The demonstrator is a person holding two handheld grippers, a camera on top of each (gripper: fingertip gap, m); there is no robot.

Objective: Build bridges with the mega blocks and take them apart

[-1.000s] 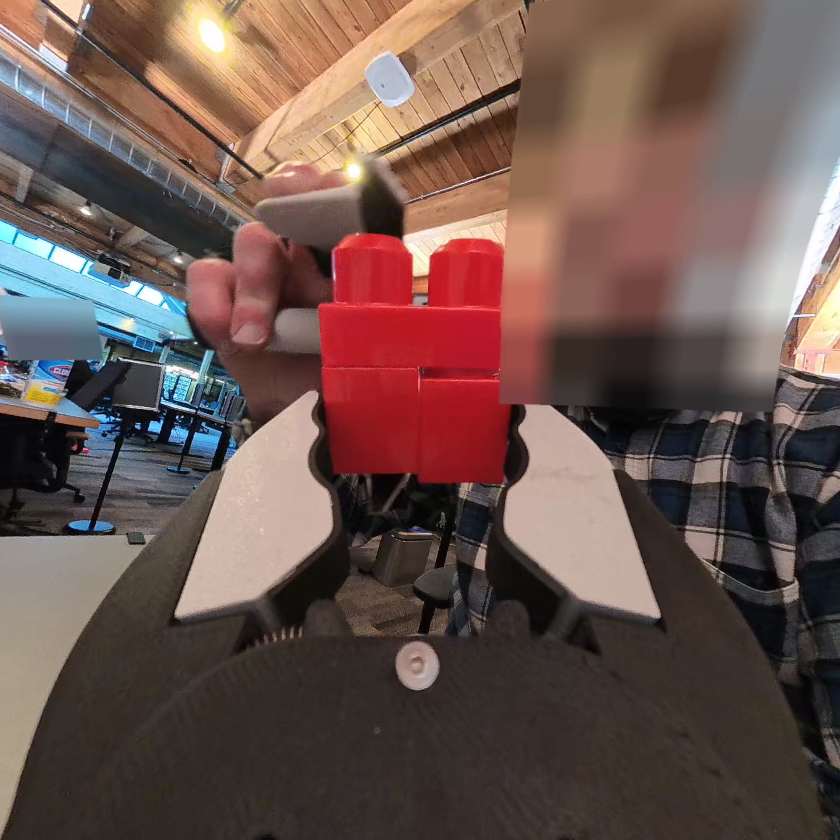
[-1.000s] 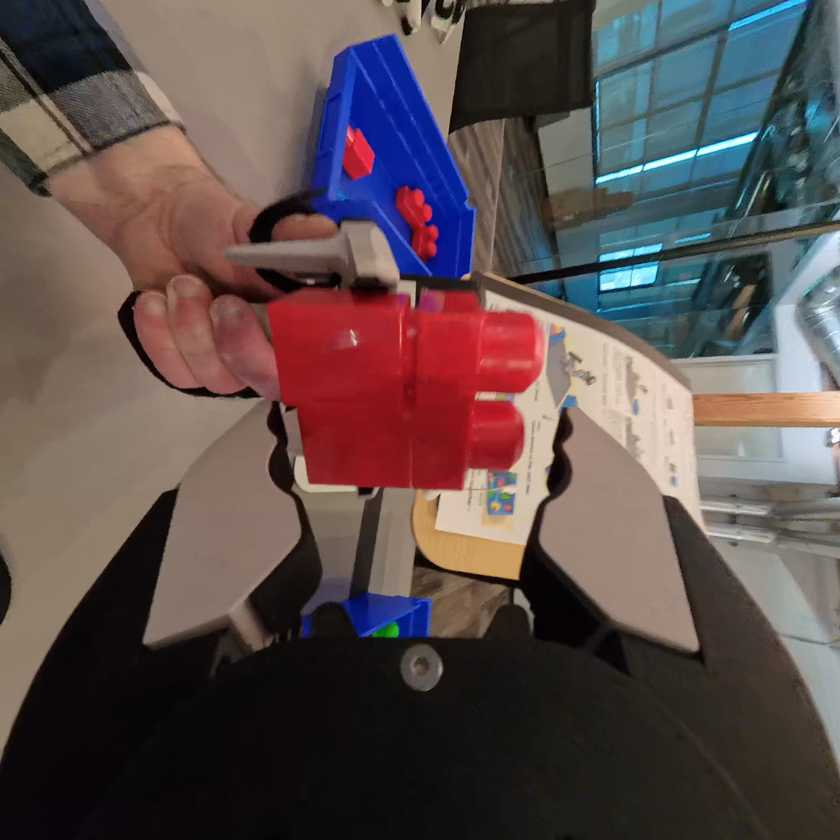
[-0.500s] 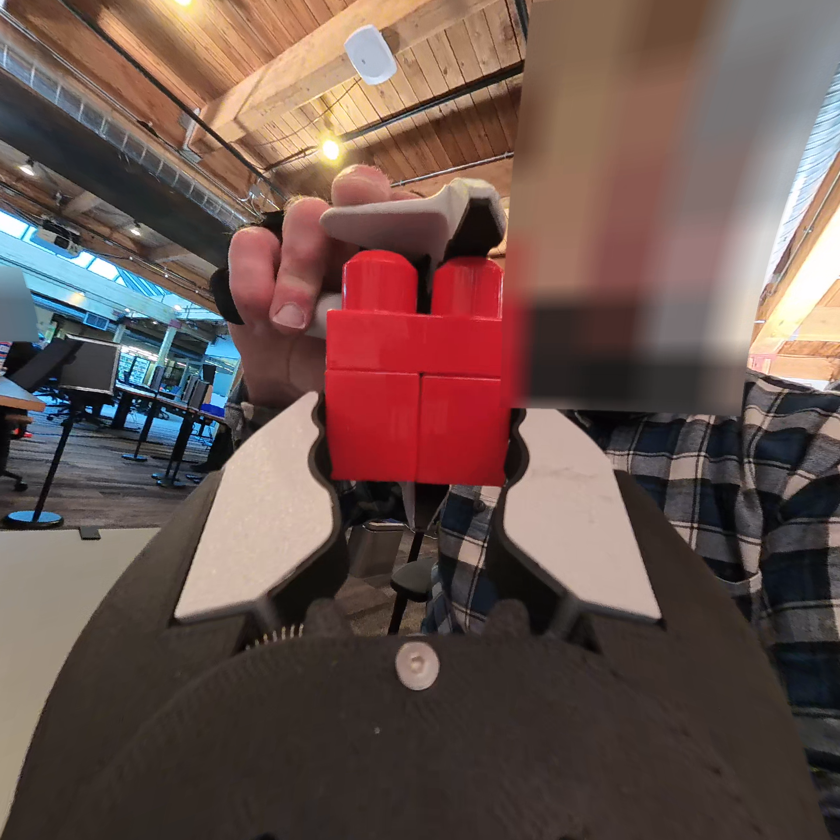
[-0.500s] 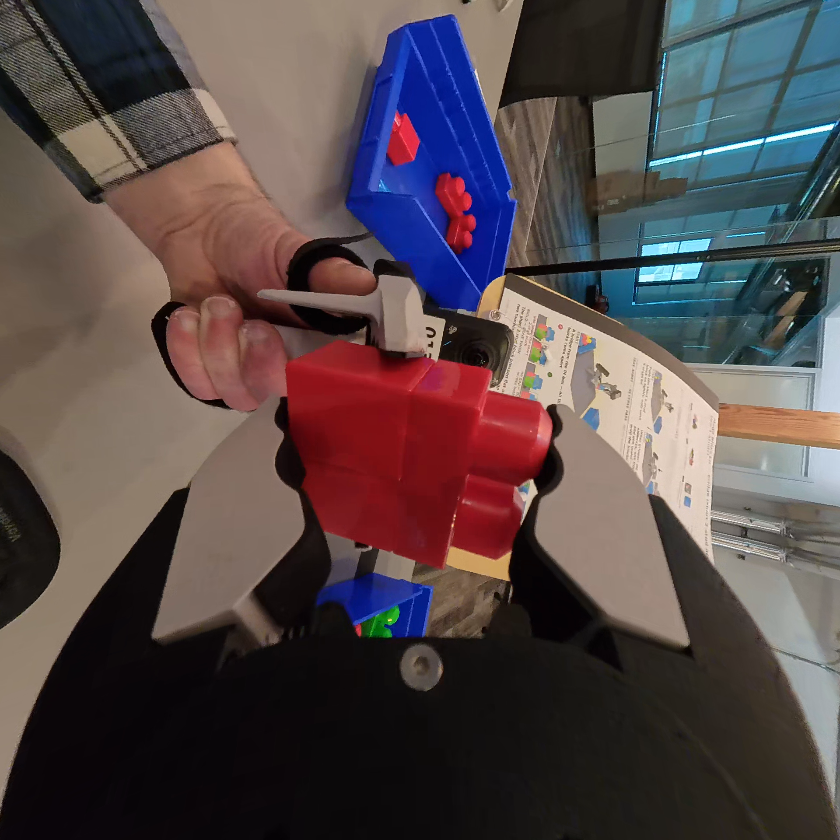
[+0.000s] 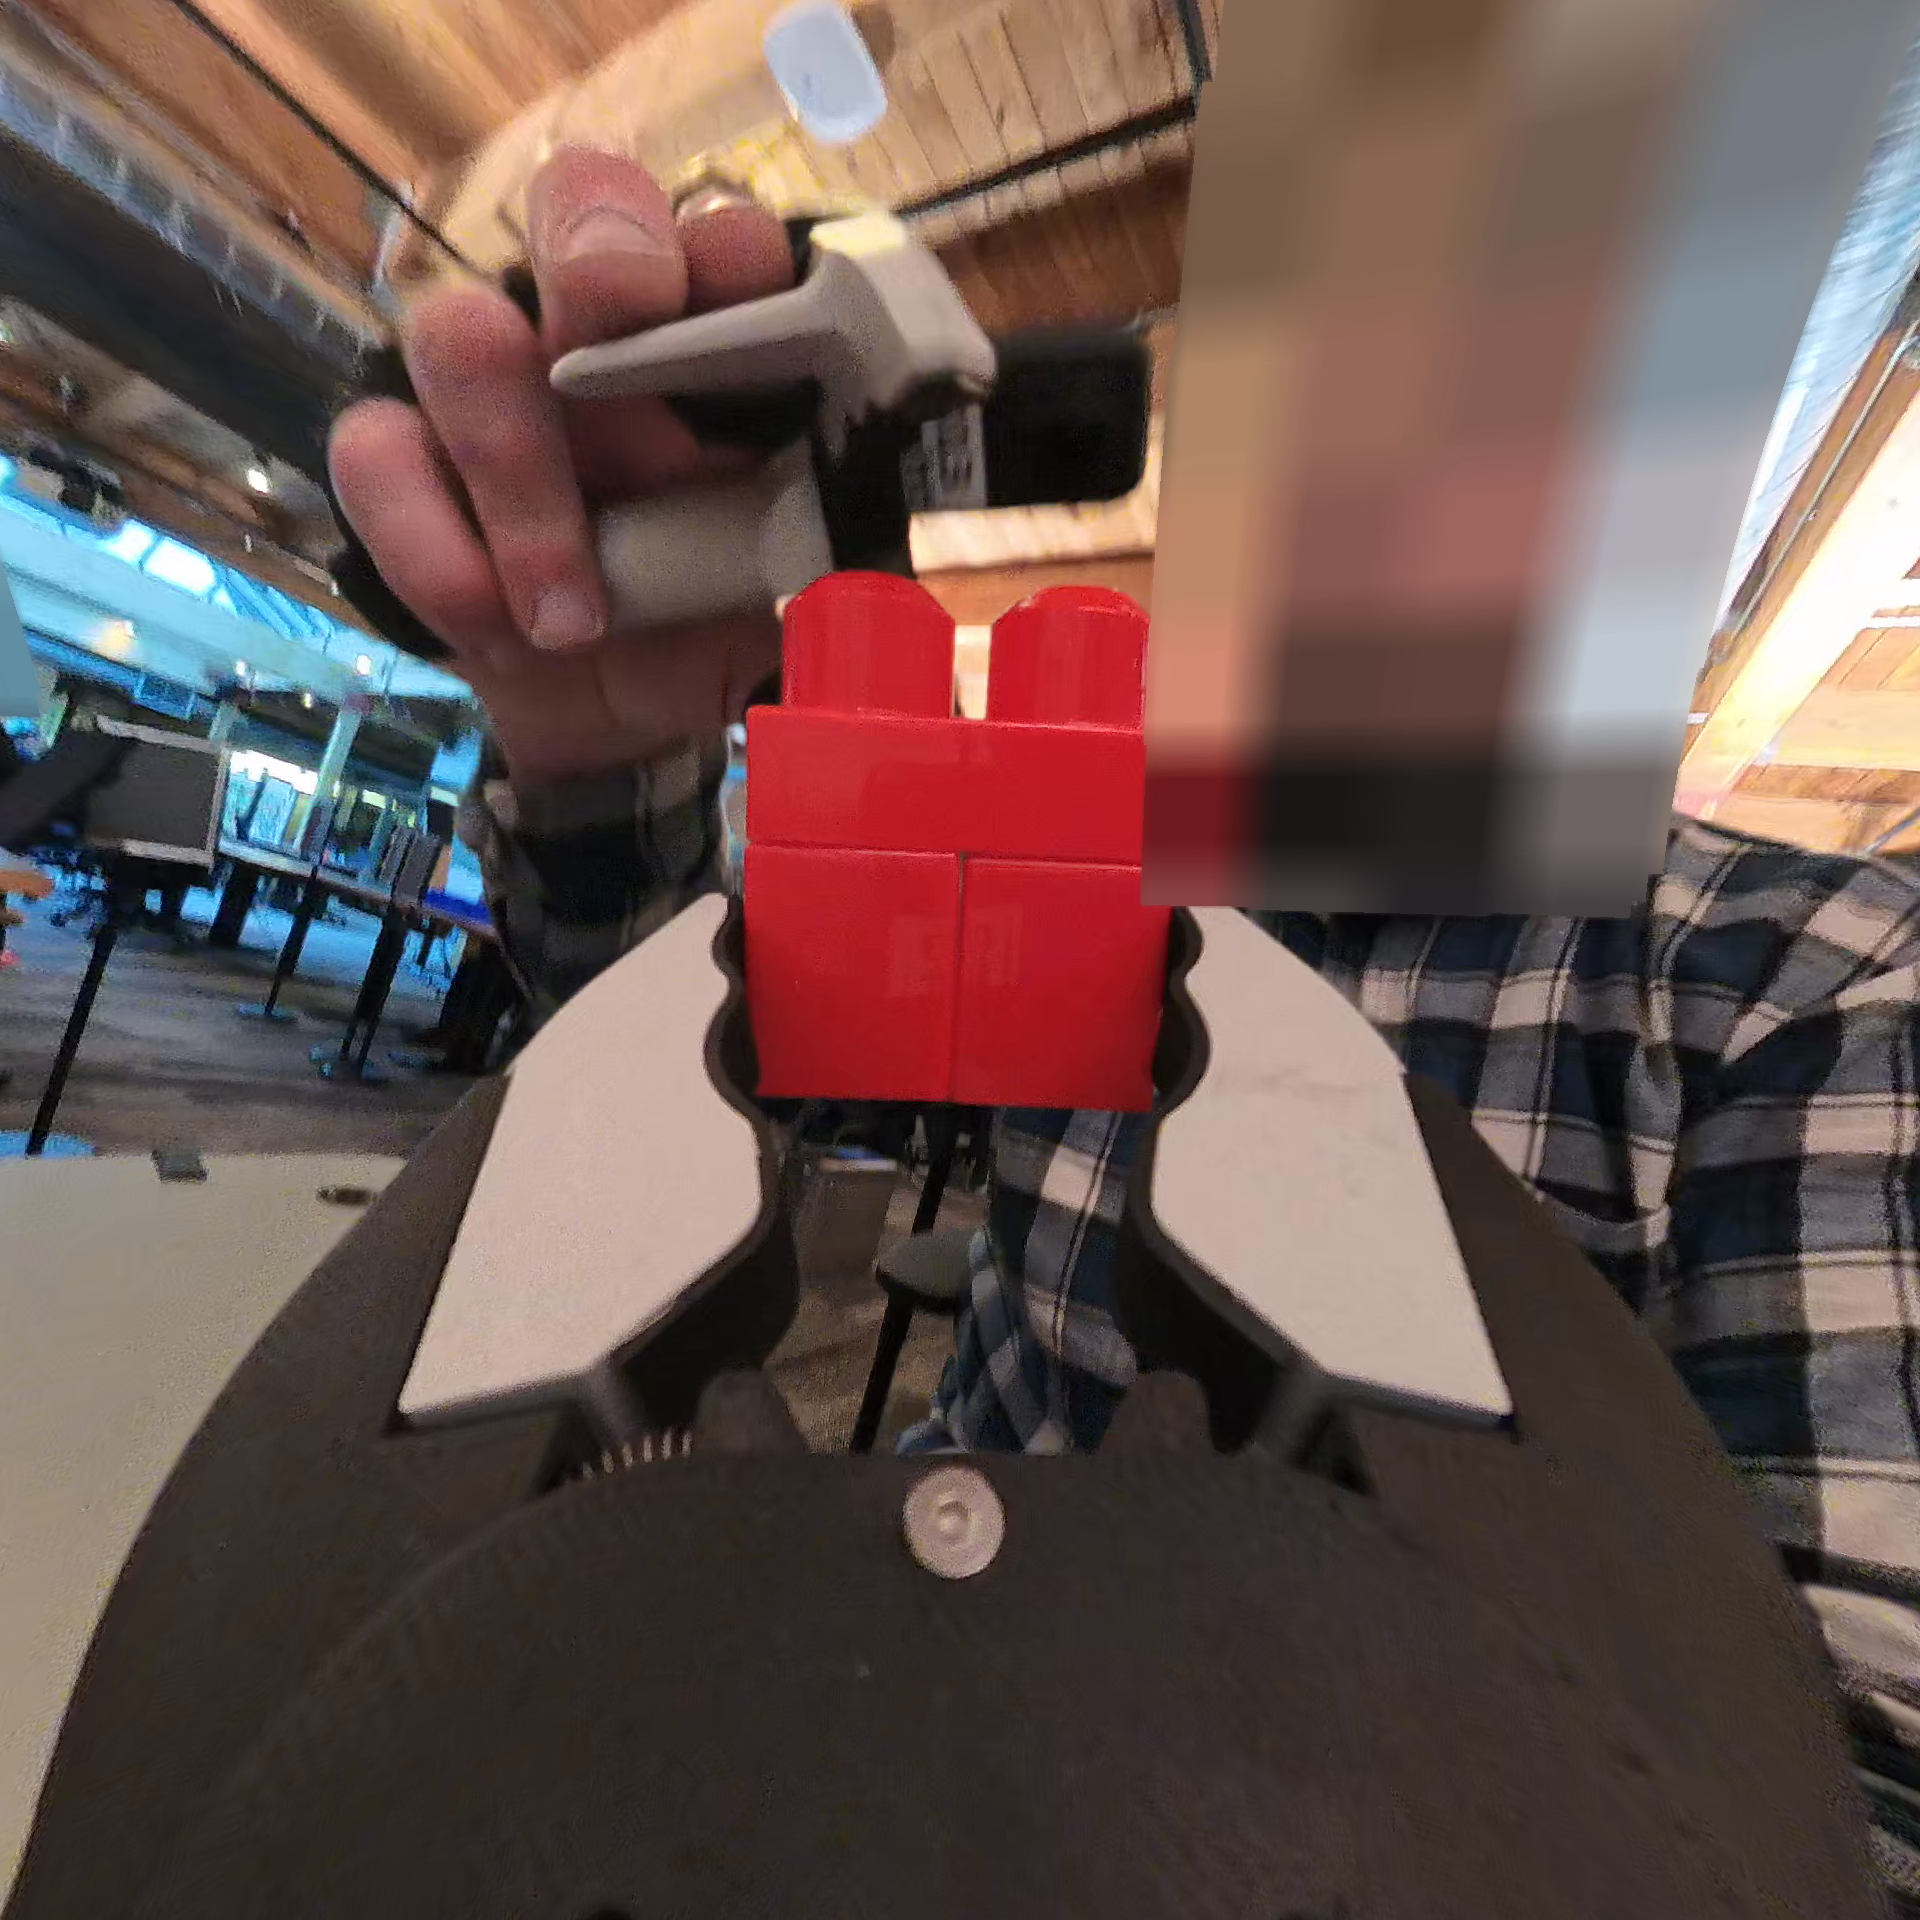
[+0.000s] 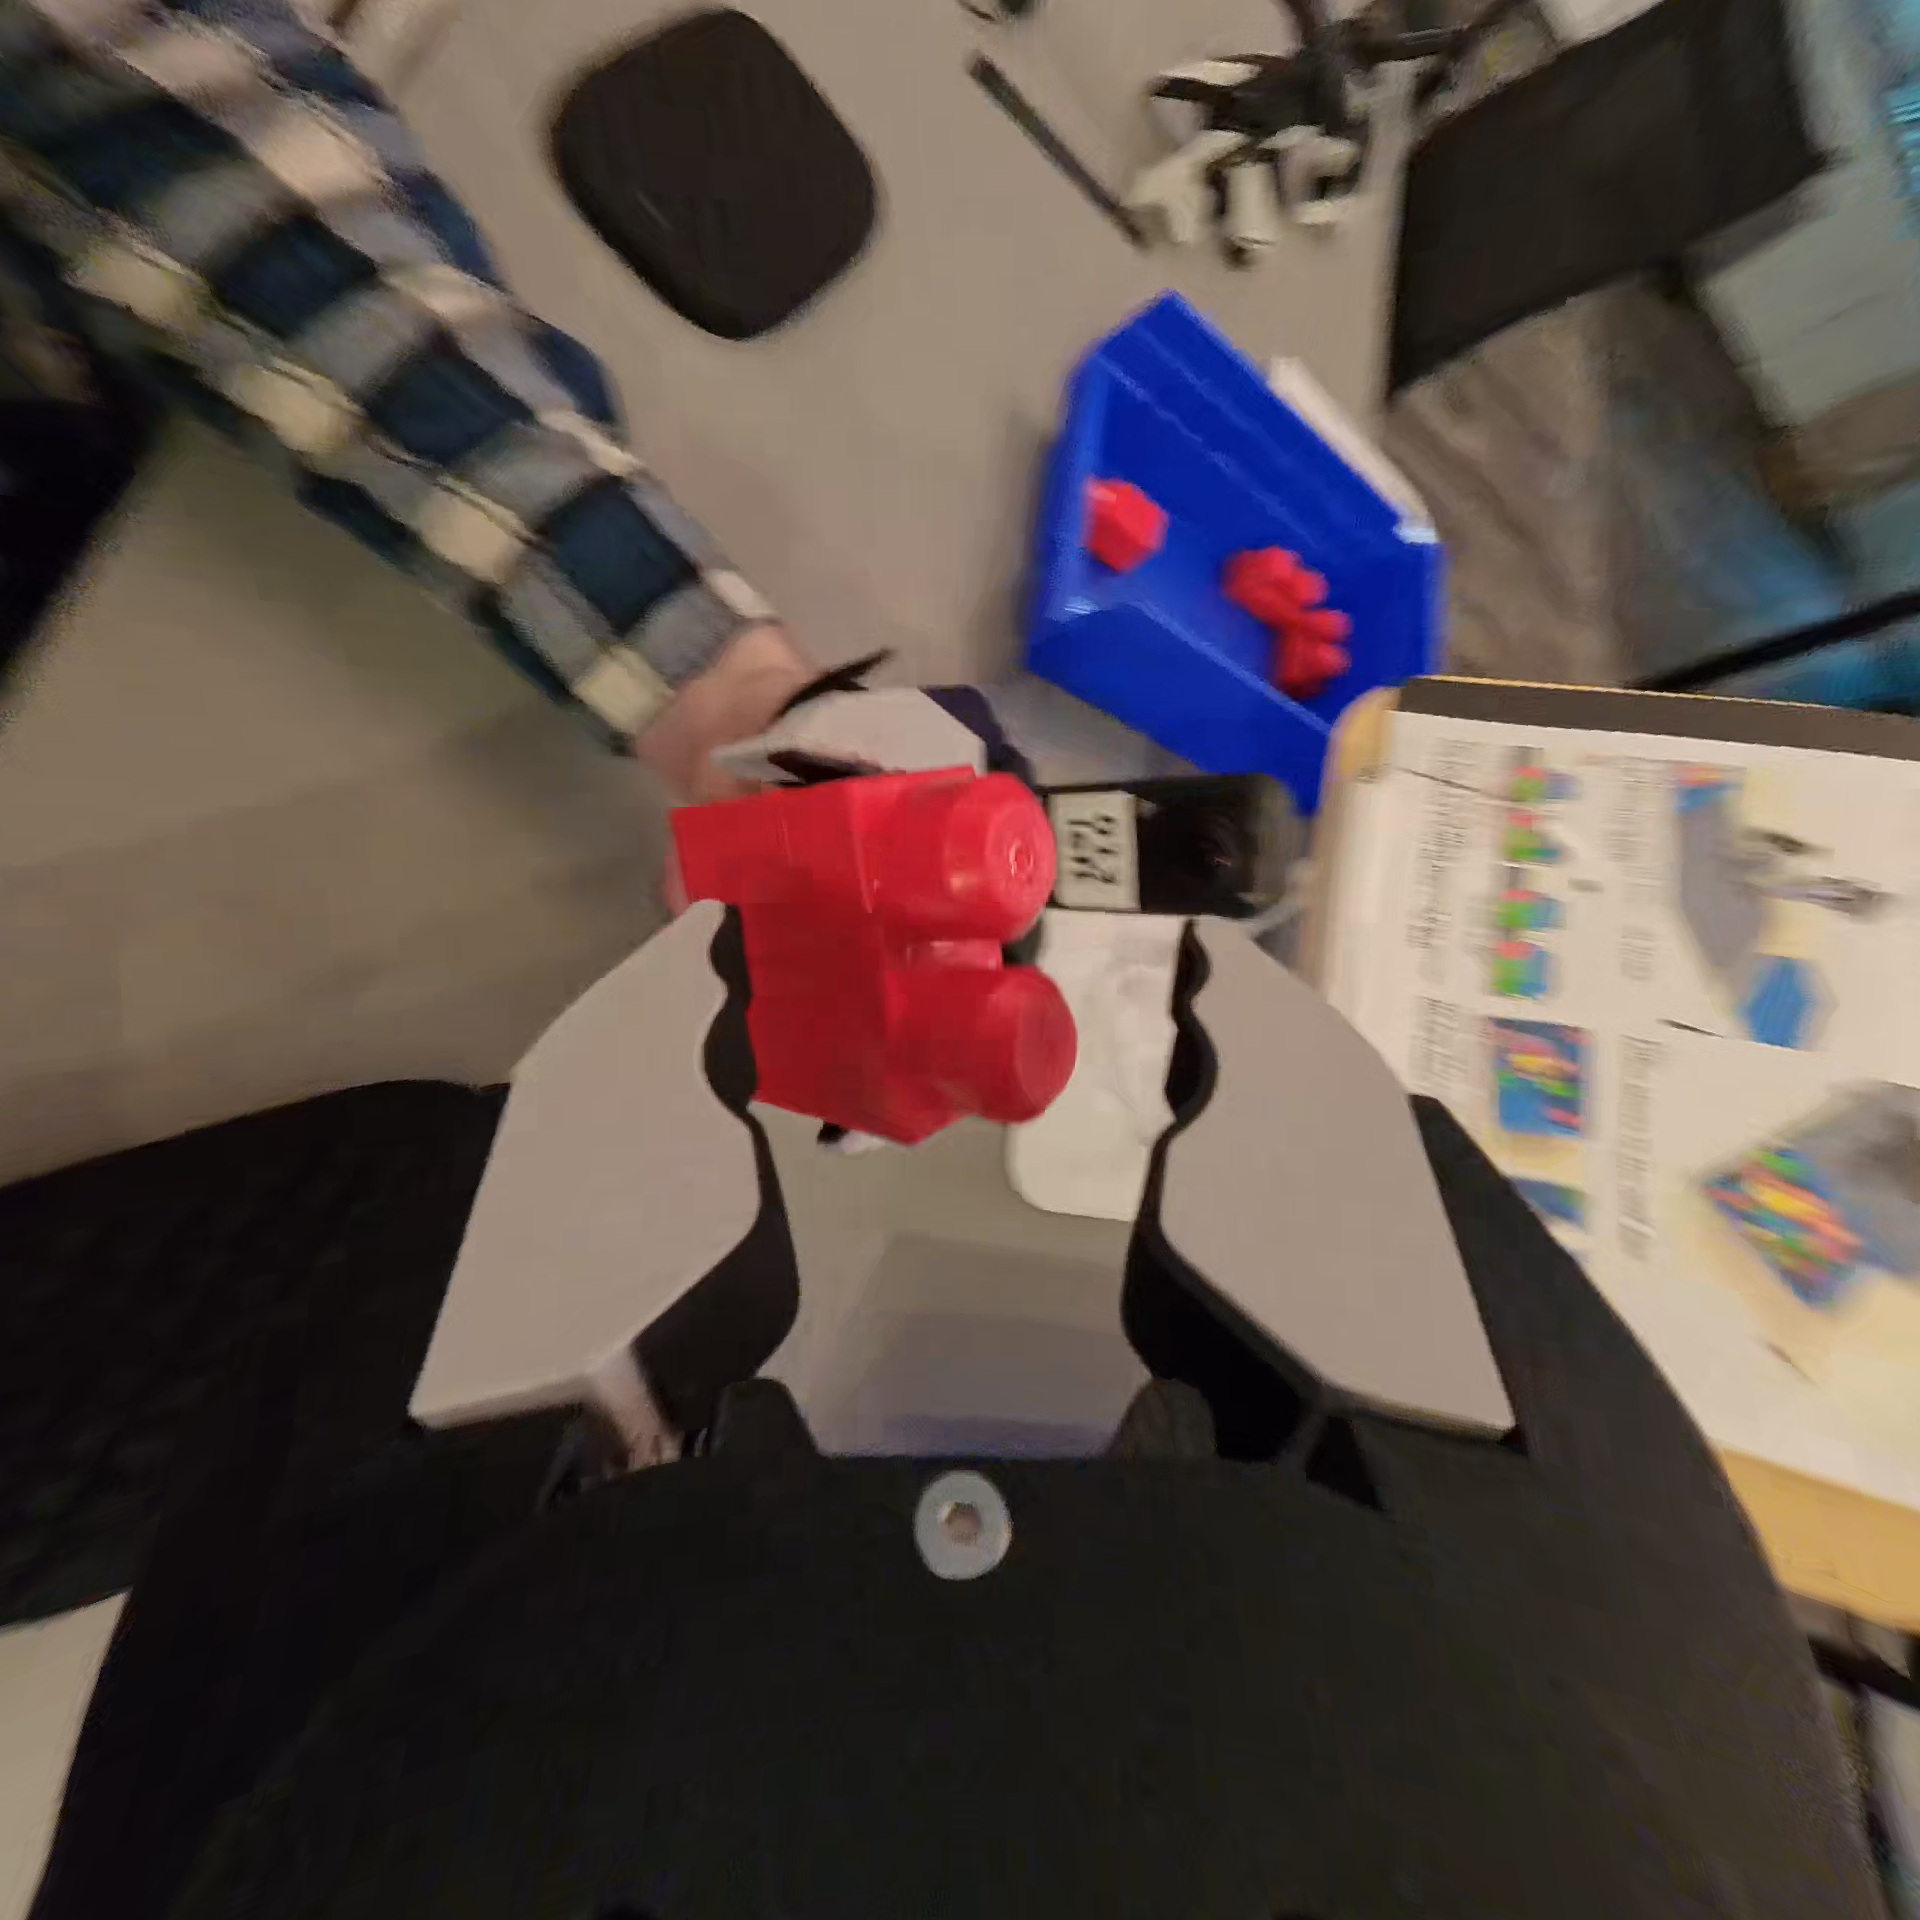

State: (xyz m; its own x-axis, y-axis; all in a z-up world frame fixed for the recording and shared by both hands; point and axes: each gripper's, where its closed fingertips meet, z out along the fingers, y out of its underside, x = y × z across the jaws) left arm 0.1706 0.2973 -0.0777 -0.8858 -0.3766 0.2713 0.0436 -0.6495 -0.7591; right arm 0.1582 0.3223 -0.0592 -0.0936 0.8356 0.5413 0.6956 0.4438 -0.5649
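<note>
The left gripper (image 5: pixel 951 997) clamps the red block stack (image 5: pixel 951 914) by its two lower blocks. The right gripper (image 6: pixel 956 1029) stands open. Its right pad (image 6: pixel 1195 1029) is clear of the stack.

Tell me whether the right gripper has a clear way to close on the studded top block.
Probably yes. The right gripper is open around the red block stack, with a gap on the stud side. The left gripper clamps only the lower blocks.

- Red block stack (image 6: pixel 873 956) lies between the right gripper (image 6: pixel 956 997) fingers, touching the left pad only; right pad stands clear.
- Blue bin (image 6: pixel 1164 644) holds red blocks (image 6: pixel 1288 613).
</note>
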